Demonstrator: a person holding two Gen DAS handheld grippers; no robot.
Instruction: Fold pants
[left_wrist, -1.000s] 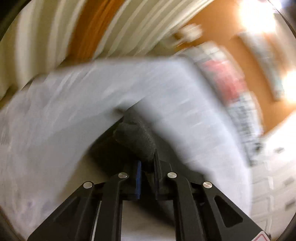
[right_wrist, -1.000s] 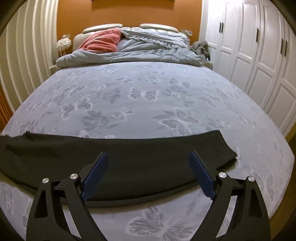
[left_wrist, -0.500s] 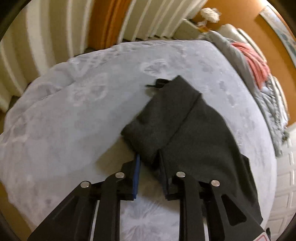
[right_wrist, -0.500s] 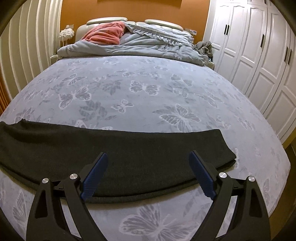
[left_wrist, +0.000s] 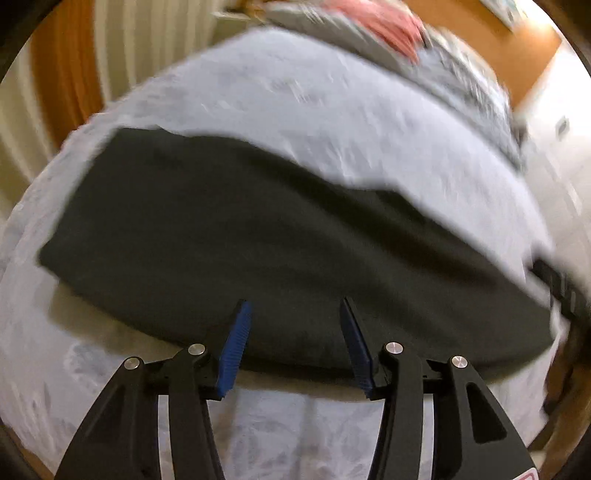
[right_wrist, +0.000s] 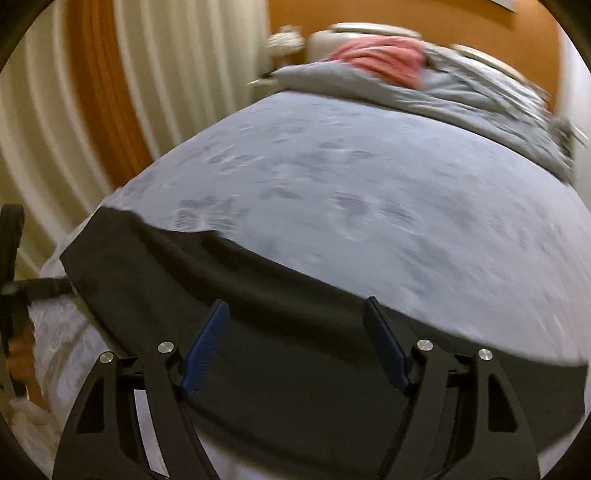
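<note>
1. The dark pants lie flat on the bed, in one long strip across the near part of the bed; both pictures are blurry.
2. The left tongs hang over the near edge of the pants; their blue pads are apart and opening wider; nothing is pinched between them.
3. The right tongs hang over the pants too; the jaws are spread wide but closing in; the pads do not press on the cloth.
4. At the far end of the bed sit a grey blanket and a pink cloth; cream curtains hang to the left.
</note>
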